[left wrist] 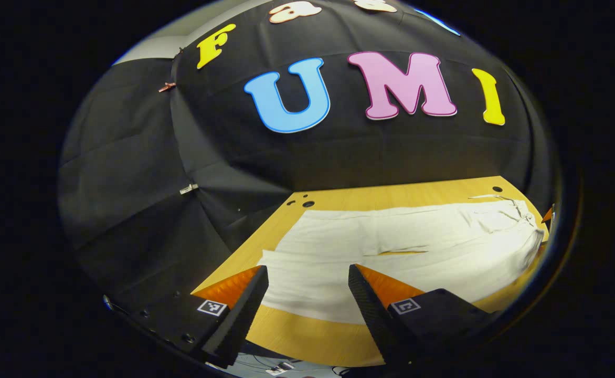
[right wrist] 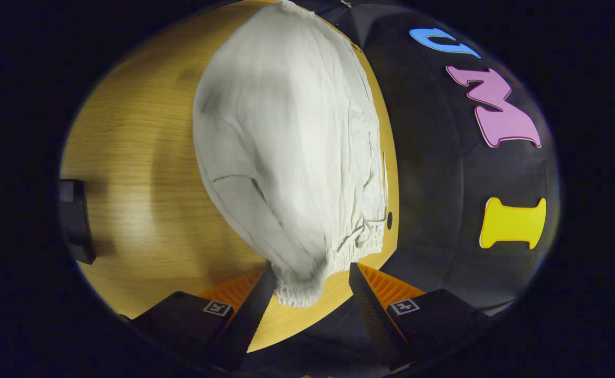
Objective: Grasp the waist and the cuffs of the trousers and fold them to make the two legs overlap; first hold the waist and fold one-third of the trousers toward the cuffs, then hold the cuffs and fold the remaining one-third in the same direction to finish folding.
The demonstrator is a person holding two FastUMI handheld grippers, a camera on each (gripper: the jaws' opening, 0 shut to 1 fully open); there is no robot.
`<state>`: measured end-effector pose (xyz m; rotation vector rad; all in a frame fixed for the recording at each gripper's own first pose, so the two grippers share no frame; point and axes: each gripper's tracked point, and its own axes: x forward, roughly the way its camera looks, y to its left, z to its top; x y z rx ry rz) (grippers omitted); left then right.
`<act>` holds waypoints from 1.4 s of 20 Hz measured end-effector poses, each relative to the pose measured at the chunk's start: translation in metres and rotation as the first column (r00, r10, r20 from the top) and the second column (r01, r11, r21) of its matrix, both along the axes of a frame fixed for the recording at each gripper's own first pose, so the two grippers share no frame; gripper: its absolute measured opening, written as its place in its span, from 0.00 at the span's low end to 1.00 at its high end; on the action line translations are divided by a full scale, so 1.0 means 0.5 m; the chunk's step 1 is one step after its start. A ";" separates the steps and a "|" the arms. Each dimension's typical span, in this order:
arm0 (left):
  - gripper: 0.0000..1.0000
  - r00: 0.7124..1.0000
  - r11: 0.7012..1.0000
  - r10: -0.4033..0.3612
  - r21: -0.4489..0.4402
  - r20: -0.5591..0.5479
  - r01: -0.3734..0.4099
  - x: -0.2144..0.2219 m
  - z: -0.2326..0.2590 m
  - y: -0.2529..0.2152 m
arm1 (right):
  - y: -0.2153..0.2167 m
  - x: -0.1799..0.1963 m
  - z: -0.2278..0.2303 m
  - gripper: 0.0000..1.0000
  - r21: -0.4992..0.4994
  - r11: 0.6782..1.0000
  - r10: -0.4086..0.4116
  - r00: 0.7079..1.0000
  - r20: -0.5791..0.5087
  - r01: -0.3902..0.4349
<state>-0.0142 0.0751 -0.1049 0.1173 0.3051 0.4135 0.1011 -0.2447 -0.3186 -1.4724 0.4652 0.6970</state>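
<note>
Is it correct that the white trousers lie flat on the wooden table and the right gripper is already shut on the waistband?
Not quite. In the right gripper view, the right gripper is open, its fingers either side of the waistband. The white trousers do lie on the wooden table.

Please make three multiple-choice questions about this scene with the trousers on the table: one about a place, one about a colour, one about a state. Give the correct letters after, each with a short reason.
1. Where do the trousers lie?
A. spread on the wooden table
B. hanging on the booth wall
C. on the floor

2. What colour are the trousers?
A. dark blue
B. off-white
C. red

3. How does the right gripper stand at the waistband?
A. shut on the waistband
B. open, with a finger on each side of the waistband end
C. holding the cloth up in the air

Answers:
1 A, the cloth lies flat on the wood in both views.
2 B, the fabric is pale throughout.
3 B, the fingers are apart with the gathered hem between them.
</note>
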 end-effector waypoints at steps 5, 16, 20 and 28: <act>0.97 0.992 0.996 -0.011 0.083 -0.122 0.022 -0.021 -0.083 0.109 | -0.005 0.013 -0.037 0.60 -0.028 0.997 -0.076 0.994 -0.085 0.074; 0.97 0.827 0.849 -0.174 0.345 -0.534 0.401 -0.003 -0.268 0.319 | 0.022 0.001 -0.037 0.05 -0.061 0.998 -0.051 0.947 -0.318 0.034; 0.97 0.717 0.689 -0.158 0.444 -0.679 0.573 -0.006 -0.298 0.390 | 0.021 0.000 -0.038 0.05 -0.091 0.996 -0.037 0.952 -0.304 0.010; 0.91 0.515 0.431 -0.168 0.408 -0.840 0.805 0.077 -0.347 0.455 | 0.021 -0.004 -0.035 0.05 -0.120 0.993 -0.027 0.957 -0.289 -0.008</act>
